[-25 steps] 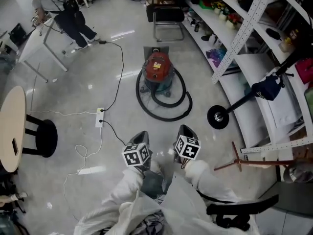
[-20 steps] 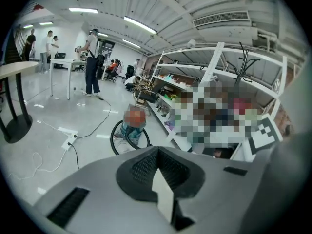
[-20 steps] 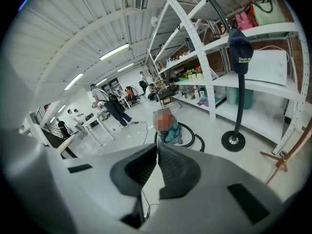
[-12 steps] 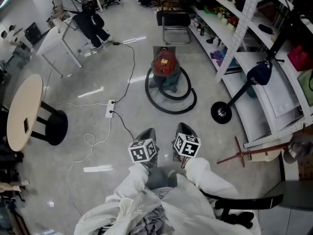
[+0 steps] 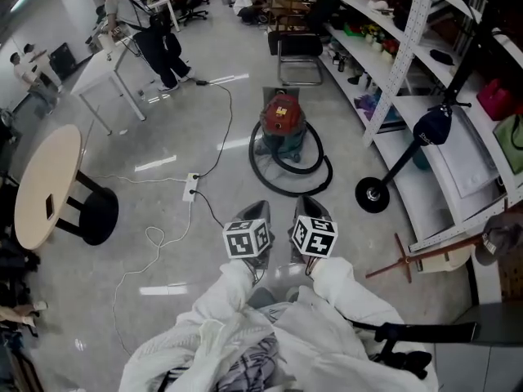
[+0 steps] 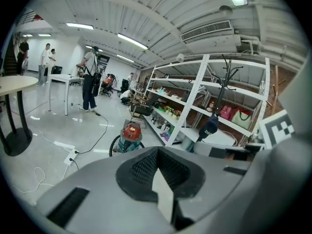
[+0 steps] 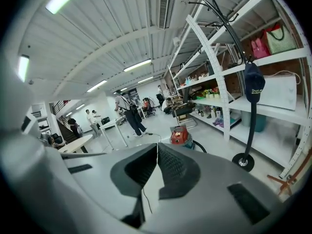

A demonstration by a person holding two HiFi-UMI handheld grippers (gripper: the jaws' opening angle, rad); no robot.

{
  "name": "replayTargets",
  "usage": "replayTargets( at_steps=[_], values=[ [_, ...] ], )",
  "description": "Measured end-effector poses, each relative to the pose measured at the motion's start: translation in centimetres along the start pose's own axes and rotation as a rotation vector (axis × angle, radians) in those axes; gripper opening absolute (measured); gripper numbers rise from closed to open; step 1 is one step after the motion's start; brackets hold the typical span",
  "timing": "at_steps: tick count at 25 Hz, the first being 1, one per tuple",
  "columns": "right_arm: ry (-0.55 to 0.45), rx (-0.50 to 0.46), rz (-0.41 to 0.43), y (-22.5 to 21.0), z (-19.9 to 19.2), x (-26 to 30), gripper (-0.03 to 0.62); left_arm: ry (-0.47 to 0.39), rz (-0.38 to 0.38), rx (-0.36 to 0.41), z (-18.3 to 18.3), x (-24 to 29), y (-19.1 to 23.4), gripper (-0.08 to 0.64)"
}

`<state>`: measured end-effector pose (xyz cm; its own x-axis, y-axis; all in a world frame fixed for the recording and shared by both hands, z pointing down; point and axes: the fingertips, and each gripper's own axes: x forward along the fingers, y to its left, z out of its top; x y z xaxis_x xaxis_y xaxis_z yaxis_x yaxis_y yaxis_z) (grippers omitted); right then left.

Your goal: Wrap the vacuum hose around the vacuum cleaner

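The vacuum cleaner (image 5: 282,119), red on top with a teal body, stands on the floor ahead of me. Its black hose (image 5: 329,172) lies in loose loops on the floor around its base. Both grippers are held close to my body, well short of the vacuum, and neither touches it. My left gripper (image 5: 257,212) is shut and holds nothing. My right gripper (image 5: 306,209) is also shut and holds nothing. The left gripper view has the vacuum (image 6: 130,133) beyond the left gripper's (image 6: 157,149) tips. In the right gripper view it (image 7: 179,135) shows beyond the right gripper's (image 7: 157,144) tips.
A white power strip (image 5: 194,184) with cables lies on the floor to the left. Further left are a round table (image 5: 45,186) and a black stool (image 5: 94,215). Shelving (image 5: 425,72) and a coat stand's round base (image 5: 373,194) line the right. A chair (image 5: 298,51) and people stand behind.
Both grippers have risen toward the camera and their marker cubes look larger. The view has tilted up and shows more of the far room. The vacuum and hose have not moved.
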<state>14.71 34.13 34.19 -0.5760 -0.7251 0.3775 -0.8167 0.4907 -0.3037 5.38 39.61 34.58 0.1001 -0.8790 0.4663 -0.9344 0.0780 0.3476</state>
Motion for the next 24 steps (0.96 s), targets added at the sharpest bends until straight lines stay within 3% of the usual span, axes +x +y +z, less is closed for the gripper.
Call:
replayTargets(
  at_steps=[6, 24],
  values=[
    [0.021, -0.076, 0.011, 0.6, 0.1, 0.0, 0.015, 0.004, 0.007, 0.014, 0.3, 0.0, -0.8, 0.002],
    [0.015, -0.082, -0.034, 0.0, 1.8, 0.7, 0.014, -0.019, -0.025, 0.049, 2.2, 0.9, -1.4, 0.002]
  ],
)
